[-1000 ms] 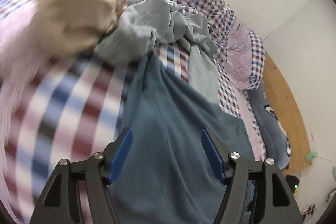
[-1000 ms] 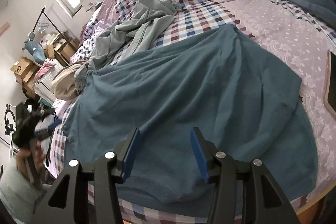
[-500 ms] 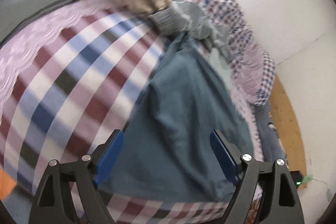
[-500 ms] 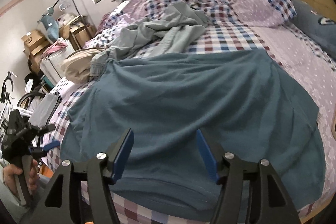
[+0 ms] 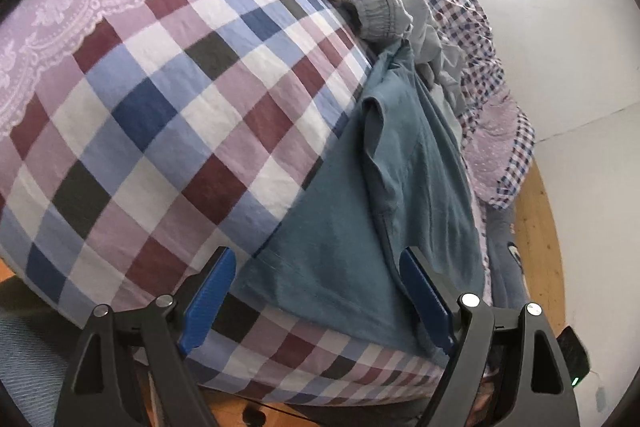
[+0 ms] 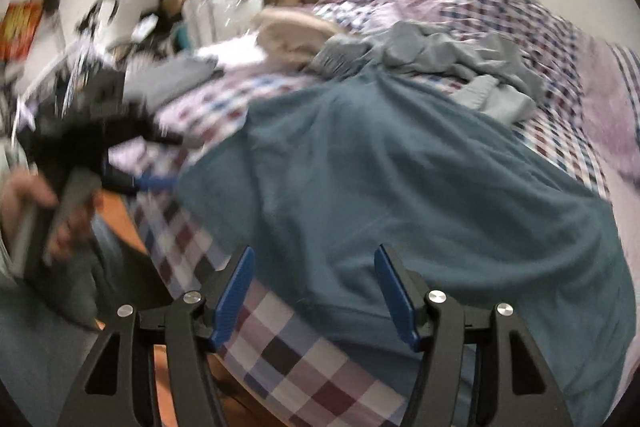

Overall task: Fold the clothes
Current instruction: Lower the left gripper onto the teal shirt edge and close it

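Checked bedding [image 5: 168, 131] carried the teal T-shirt [image 5: 352, 235], spread flat with one sleeve turned over its body. Your left gripper [image 5: 320, 291] stood with fingers apart and empty just short of the hem corner, the shirt's long axis running off toward 1 o'clock. Your right gripper [image 6: 314, 293], likewise spread and empty, faced the hem at 12 o'clock. Each arm was nearest its own hem corner. Only the left view showed the sleeve; only the blurred right view showed the shirt's full width [image 6: 400, 179] and the left hand [image 6: 52, 215] at 9 o'clock.
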`<state>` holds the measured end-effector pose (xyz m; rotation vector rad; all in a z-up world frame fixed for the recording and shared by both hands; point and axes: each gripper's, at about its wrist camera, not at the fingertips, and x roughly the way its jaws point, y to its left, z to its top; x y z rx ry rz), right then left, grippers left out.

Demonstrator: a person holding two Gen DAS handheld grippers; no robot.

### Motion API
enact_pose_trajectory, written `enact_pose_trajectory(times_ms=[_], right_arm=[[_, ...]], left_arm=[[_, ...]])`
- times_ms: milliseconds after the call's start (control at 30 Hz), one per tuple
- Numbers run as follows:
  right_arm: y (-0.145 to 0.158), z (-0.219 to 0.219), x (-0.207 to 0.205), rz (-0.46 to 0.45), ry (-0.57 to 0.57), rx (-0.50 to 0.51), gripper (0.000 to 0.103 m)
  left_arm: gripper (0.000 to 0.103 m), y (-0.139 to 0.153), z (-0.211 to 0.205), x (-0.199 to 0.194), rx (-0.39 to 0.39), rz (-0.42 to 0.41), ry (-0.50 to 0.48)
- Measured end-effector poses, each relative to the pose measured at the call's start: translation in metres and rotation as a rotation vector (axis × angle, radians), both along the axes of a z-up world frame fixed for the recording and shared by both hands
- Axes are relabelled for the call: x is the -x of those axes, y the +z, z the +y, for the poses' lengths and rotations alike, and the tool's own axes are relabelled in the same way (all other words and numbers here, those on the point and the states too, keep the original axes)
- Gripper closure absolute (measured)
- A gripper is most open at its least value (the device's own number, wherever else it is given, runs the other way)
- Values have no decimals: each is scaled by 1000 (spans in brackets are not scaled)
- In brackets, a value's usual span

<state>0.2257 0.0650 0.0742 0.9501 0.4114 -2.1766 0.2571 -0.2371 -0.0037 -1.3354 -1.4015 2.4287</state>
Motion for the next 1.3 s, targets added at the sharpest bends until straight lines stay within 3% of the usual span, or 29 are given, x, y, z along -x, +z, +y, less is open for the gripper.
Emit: enact_pose_trajectory(times_ms=[33, 67, 100, 300, 400, 467, 800, 933, 1000, 1067, 1200, 1267, 1300], right_arm=[[-4, -7, -2, 6, 19, -32, 50], [-11, -10, -2, -2, 16, -64, 68], [-21, -12, -1, -14, 7, -97, 75], [-19, -13, -7, -3, 38, -65, 78], [-9, -16, -19, 81, 58, -56, 67], [-2, -19, -27, 171, 43, -59, 53], [-12, -50, -49, 415, 96, -206, 34], [-22, -70, -63, 507, 152, -265, 32], [-27, -78, -66, 520, 173, -285, 32], [-32, -87, -70, 536, 191, -304, 32], [-42, -103, -75, 572, 196, -336, 32], [-47, -110, -77, 601, 194, -357, 32], [-50, -113, -77, 614, 191, -366, 32]], left_arm=[[16, 0, 1, 0, -12, 7, -7], [16, 0, 2, 0, -20, 12, -19], [16, 0, 4, 1, -22, 14, -31], [16, -1, 15, 4, -17, 14, -90], [16, -2, 15, 3, -31, 21, -97], [16, -3, 15, 2, -48, 27, -101], [16, -11, 4, 4, -163, 26, -79], [30, -13, 0, 3, -175, 6, -62], [43, -15, -4, 2, -183, -6, -48], [68, -14, -9, -2, -159, -17, -24], [72, -14, -11, -2, -184, -6, -23], [85, -12, -11, -2, -202, 4, -35], [87, -11, -10, -2, -213, 10, -41]])
